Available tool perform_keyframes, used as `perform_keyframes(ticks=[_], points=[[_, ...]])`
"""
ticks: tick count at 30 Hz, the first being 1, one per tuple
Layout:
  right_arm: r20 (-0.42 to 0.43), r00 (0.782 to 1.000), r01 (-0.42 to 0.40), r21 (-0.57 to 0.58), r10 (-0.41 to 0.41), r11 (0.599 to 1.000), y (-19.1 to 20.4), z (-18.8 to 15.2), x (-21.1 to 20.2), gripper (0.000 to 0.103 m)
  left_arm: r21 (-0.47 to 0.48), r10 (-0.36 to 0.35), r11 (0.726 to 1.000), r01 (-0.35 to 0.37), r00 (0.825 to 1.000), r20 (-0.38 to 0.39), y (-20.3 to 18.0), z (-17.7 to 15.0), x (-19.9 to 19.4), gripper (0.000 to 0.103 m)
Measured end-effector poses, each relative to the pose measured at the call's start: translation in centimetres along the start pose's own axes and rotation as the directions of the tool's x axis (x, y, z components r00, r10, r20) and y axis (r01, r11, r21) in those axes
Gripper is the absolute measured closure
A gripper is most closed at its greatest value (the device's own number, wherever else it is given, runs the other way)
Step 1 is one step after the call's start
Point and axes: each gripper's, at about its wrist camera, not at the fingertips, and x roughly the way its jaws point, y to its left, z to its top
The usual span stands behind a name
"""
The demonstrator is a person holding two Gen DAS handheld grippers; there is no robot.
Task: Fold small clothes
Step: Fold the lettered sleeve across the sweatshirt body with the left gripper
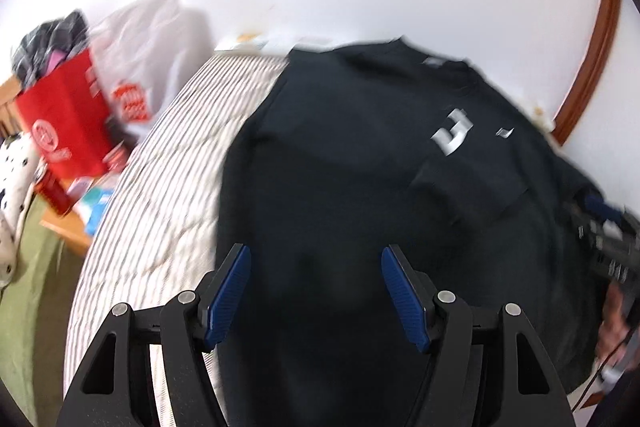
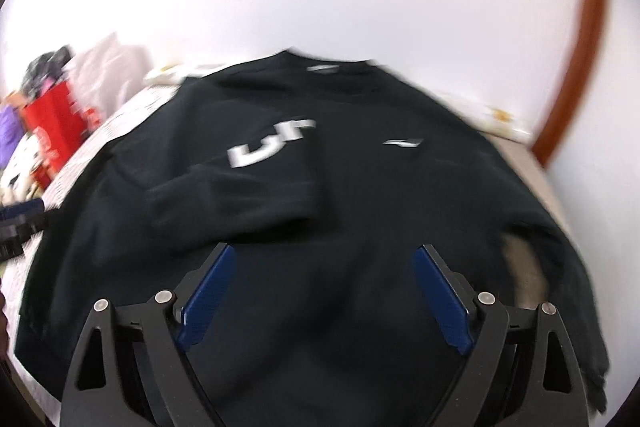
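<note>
Hovering over the black shirt (image 1: pixel 360 155), the left tongs (image 1: pixel 316 291) stand wide apart with nothing between them. Right tongs (image 2: pixel 324 291) likewise gape above the lower cloth. Shirt lies spread on the striped bed (image 1: pixel 160 187), one sleeve (image 2: pixel 224 195) folded across the chest over the white lettering. Red bag (image 1: pixel 64 119) sits off beside the bed. Both views are blurred.

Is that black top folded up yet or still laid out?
Mostly spread: black sweatshirt lies flat on the bed, only one sleeve folded across its chest.
</note>
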Motion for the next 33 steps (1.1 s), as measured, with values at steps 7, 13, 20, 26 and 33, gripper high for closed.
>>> perform_keyframes(ticks=[7,13,20,26,33], points=[[-0.104,0.980,-0.177,-0.049,0.171,0.983,7.6,1.3,5.2,0.013,-0.022,-0.002,1.000,0.000,0.998,-0.055,2.8,-3.1,1.9,0.037],[-0.118,0.991,-0.081,-0.206,0.057,0.975,12.3,1.5,9.3,0.013,-0.053,-0.028,0.998,0.025,0.998,-0.057,3.2,-3.4,3.4,0.037],[-0.074,0.997,-0.046,-0.277,0.026,0.960,12.1,2.1,9.5,0.075,0.005,0.026,1.000,-0.026,0.999,-0.024,2.2,-4.1,3.7,0.031],[0.024,0.999,-0.022,-0.109,0.024,0.994,3.6,5.1,6.0,0.087,0.012,0.052,0.999,-0.052,0.998,-0.023,2.1,-4.0,3.7,0.028],[0.006,0.995,0.098,0.147,-0.100,0.984,-10.7,5.3,5.5,0.086,0.009,0.067,0.998,-0.067,0.997,-0.026,2.1,-3.9,3.8,0.025]])
